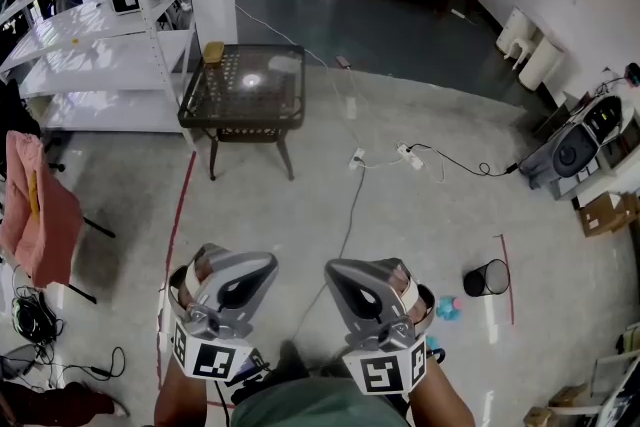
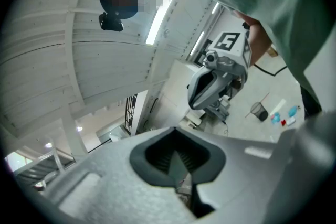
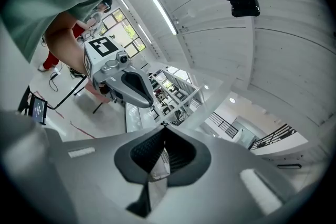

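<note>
Head view has us looking steeply down at both tools held side by side over the pale floor. The left claw (image 1: 268, 262) and the right claw (image 1: 331, 266) both point forward, close to each other but apart.

Left gripper view shows that claw with its two jaws drawn together at the tips, leaving only the dark ribbed hollow behind them, and nothing sits in it. Right gripper view shows the same: jaws meeting at the tips, with nothing gripped.

Nearest to us are some small blue things (image 1: 447, 308) lying on the floor just to the right of the right claw, below it and not touched by it. A black mesh bin (image 1: 487, 278) lies near them, farther to the right, beside a short red line.

A white cable (image 1: 350, 215) runs across the floor ahead of the claws, between them and a dark glass-topped table (image 1: 240, 121) that stands well apart from both. A small tan block (image 1: 213, 52) rests at the far left corner of that table. White shelves (image 1: 90, 65) stand to its left, and a pink cloth (image 1: 40, 205) hangs at the left edge.
</note>
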The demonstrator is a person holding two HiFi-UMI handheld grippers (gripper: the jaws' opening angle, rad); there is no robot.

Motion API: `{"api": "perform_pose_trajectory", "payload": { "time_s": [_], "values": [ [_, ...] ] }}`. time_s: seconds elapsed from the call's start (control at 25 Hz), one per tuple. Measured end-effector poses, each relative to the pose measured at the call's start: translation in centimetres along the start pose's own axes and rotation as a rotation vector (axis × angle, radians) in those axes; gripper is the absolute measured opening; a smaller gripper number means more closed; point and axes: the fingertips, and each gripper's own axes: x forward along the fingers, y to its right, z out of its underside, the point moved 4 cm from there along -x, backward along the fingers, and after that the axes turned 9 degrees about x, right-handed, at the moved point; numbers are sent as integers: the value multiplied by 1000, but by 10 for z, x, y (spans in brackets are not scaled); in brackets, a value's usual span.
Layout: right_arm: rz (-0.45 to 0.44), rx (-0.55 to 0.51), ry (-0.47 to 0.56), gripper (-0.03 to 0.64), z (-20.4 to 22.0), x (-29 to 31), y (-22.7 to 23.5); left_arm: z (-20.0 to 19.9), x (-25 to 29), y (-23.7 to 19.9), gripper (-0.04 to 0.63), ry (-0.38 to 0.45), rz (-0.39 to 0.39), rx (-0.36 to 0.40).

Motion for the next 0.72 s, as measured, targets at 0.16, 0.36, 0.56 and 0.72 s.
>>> {"api": "perform_pose_trajectory", "payload": {
  "time_s": [0.16,0.36,0.56,0.72],
  "values": [
    [-5,-1,-4,6,4,1,6,2,9,-1,2,1,0,-2],
    [-10,11,0,6,24,6,28,6,37,0,2,-5,4,-1],
    [-37,28,31,6,59,9,60,12,84,4,2,-45,-4,11],
    [-64,31,57,6,91,12,97,18,132,7,2,-70,-20,15]
  ]
}}
